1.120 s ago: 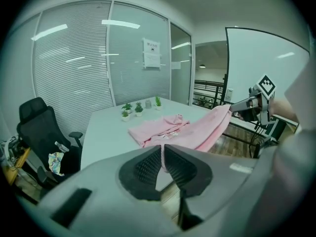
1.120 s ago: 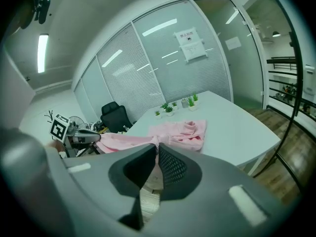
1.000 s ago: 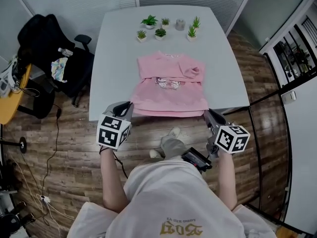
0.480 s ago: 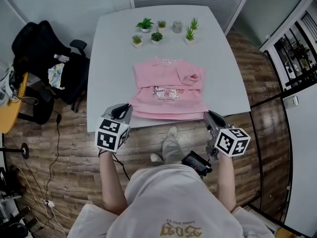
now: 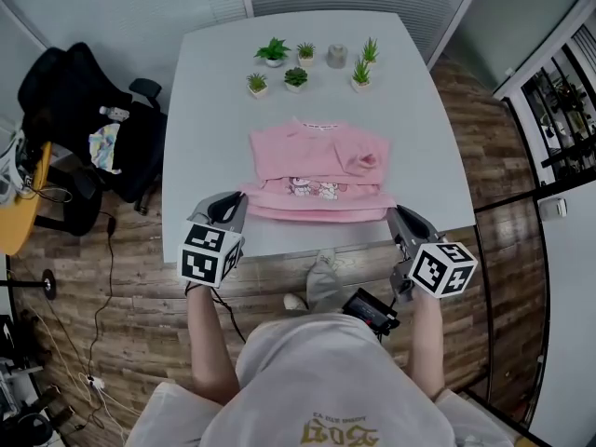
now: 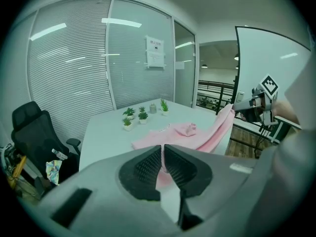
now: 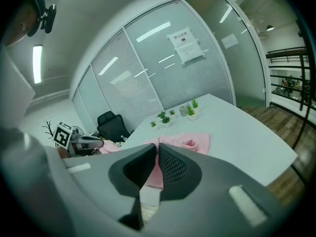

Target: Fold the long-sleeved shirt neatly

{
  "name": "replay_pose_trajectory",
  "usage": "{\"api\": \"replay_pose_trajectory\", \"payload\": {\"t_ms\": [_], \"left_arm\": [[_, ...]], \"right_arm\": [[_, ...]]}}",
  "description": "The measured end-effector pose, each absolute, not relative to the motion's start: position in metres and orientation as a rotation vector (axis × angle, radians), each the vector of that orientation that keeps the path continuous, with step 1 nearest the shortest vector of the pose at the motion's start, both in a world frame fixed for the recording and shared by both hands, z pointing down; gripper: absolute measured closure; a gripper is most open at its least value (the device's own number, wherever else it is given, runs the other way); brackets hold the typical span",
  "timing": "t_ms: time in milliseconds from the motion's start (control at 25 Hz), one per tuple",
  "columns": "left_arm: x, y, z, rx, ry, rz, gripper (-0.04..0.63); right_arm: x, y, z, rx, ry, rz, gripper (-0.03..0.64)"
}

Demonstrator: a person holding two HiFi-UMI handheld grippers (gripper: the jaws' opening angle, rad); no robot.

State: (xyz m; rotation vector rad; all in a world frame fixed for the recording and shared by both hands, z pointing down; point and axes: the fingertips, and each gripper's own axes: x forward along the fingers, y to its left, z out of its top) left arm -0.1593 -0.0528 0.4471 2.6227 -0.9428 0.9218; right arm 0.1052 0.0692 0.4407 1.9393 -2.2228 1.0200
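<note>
Wood-plank floor [image 5: 121, 277] surrounds a pale grey surface [image 5: 205, 119] in a glass-walled office, seen from above the person [image 5: 326, 380] who stands at its near edge in a white top.

Nearest, each hand holds a gripper with a marker cube on it. The left gripper [image 5: 240, 200] sits at the near left corner of a pink long-sleeved shirt [image 5: 318, 161]. Its own view shows the left gripper's [image 6: 163, 151] jaws almost closed, with pink cloth pinched in the thin gap between the ribbed pads. The right gripper [image 5: 392, 212] sits at the near right corner. In its own view the right gripper's [image 7: 157, 149] jaws are likewise nearly together, with pink fabric caught between them.

The shirt lies at the near middle of the surface, collar away from the person, with a sleeve folded in across the chest and a cartoon print showing on the front. Its hem is lifted off the surface and stretched between the two grippers, as the left gripper view shows.

Farther back, near the far edge and well apart from the shirt, stand several small potted plants [image 5: 273, 51] and a small grey pot [image 5: 336, 56].

To the left, beside the surface, is a black office chair [image 5: 84, 119]. Beyond everything runs a glass wall with blinds [image 6: 74, 73].
</note>
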Motion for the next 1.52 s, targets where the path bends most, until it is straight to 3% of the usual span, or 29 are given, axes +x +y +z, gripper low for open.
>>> {"api": "replay_pose_trajectory", "payload": {"t_ms": [760,1520], "left_arm": [[-0.122,-0.15,0.459,2.583,-0.941,0.975,0.566],[-0.081,-0.234,0.526,2.395,-0.976,1.047,0.568]], "right_arm": [[0.147,-0.036,0.431,1.952,-2.278,1.02,0.589],[0.19,-0.139,0.494,1.775,-2.267,1.127,0.592]]}}
